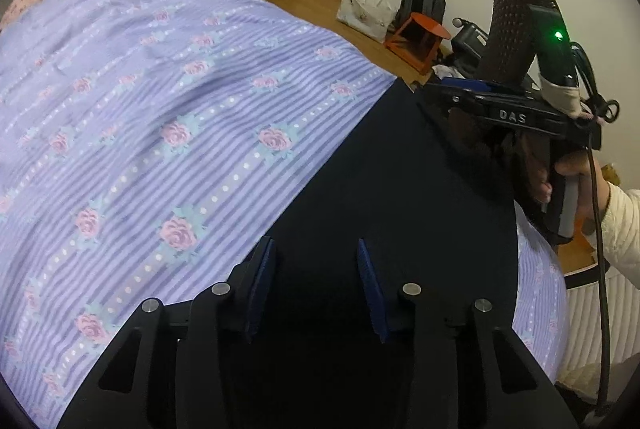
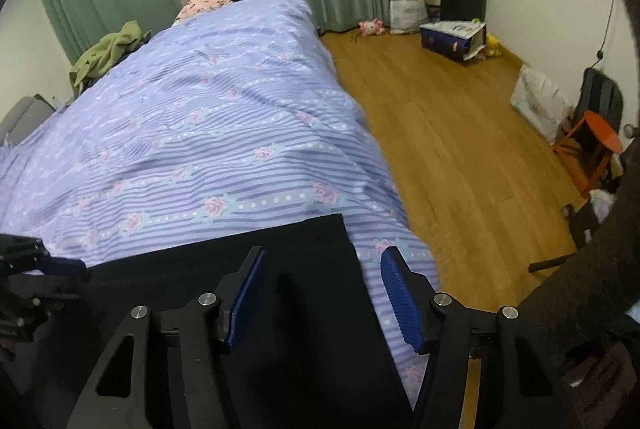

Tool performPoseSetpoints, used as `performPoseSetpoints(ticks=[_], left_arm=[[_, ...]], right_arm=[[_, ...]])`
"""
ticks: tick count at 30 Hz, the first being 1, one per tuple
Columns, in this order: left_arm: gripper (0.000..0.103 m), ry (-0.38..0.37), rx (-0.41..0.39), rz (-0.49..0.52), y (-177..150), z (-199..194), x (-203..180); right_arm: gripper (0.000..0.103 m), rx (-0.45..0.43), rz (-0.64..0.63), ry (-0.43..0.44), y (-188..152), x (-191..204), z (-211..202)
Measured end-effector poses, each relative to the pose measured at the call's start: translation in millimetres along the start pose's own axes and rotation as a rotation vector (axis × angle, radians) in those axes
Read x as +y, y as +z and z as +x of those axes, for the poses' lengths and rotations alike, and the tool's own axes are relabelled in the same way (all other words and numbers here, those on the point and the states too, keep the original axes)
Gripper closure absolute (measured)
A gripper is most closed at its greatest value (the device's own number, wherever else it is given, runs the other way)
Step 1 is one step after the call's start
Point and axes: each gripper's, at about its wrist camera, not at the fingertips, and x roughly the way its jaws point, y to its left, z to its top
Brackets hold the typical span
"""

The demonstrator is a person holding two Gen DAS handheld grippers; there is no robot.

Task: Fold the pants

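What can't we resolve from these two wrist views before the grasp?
- Pants, left wrist view: near end cut off by the bottom edge and hidden by the left gripper; seams lost in the uniform dark cloth.
- Left gripper contact: pads against dark fabric, touch unreadable.
- Right gripper, right wrist view: one pad over the pants' edge, one over the bedspread; contact unclear.
- Waistband or cuff: cannot tell in either view.

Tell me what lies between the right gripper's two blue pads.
In the right wrist view, the right gripper straddles the dark pants' right edge, with a strip of purple floral bedcover beside it.
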Motion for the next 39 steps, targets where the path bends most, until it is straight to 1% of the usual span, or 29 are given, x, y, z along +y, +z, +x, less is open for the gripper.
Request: performPoseSetpoints(ticks=[4,8,10,12,13,14,15,17,23,24,25,27,29,31,32,33,34,39], left_arm=[[0.062,0.016,0.021,-0.003,-2,9,1],[0.062,0.031,0.021,-0.005,-3,14,1],[0.063,0.034,0.023,-0.012,-3,14,2],[0.076,0.039,0.024,-0.011,-3,13,1],[0.086,0.041,0.028,-0.008,-3,13,1],[0.088,0.044,0.03,-0.003,-3,12,-1],[0.089,0.052,0.024,0.005,-3,11,-2],[0.093,0.058,0.021,0.012,-2,10,-4],[0.096,0.081,0.008,0.013,-1,8,-6],[0.096,0.089,0.011,0.021,-1,9,-7],[0.096,0.096,0.014,0.027,-1,10,-8],[0.096,0.102,0.017,0.026,0,13,-9],[0.096,0.101,0.017,0.014,0,14,-7],[0.096,0.103,0.016,0.006,0,16,-7],[0.096,0.107,0.015,0.0,0,16,-6],[0.096,0.11,0.011,-0.005,0,16,-7],[0.096,0.115,0.005,-0.007,1,14,-8],[0.099,0.145,-0.062,-0.025,4,-3,-12]], right_arm=[[0.05,0.06,0.012,0.027,-1,-4,19],[0.06,0.103,-0.003,0.029,-6,-5,30],[0.069,0.104,0.007,0.02,-7,-7,31],[0.077,0.098,0.02,0.014,-7,-11,28],[0.079,0.093,0.021,0.008,-7,-11,26],[0.093,0.086,0.014,-0.012,-7,-11,24],[0.094,0.08,0.006,-0.032,-7,-11,22],[0.094,0.065,0.01,-0.02,-6,-13,16],[0.092,0.077,0.002,0.009,-2,-17,16],[0.087,0.083,-0.003,0.01,-2,-17,18],[0.078,0.092,-0.01,0.015,-1,-17,21],[0.066,0.105,-0.016,0.011,-1,-17,26],[0.066,0.118,-0.012,0.047,-1,-17,32],[0.077,0.132,-0.009,0.07,-2,-16,35],[0.079,0.13,-0.014,0.061,-3,-15,34],[0.094,0.121,-0.034,0.033,-3,-13,31],[0.095,0.1,-0.052,0.004,-2,-11,24],[0.096,0.02,-0.066,-0.005,5,-8,-6]])
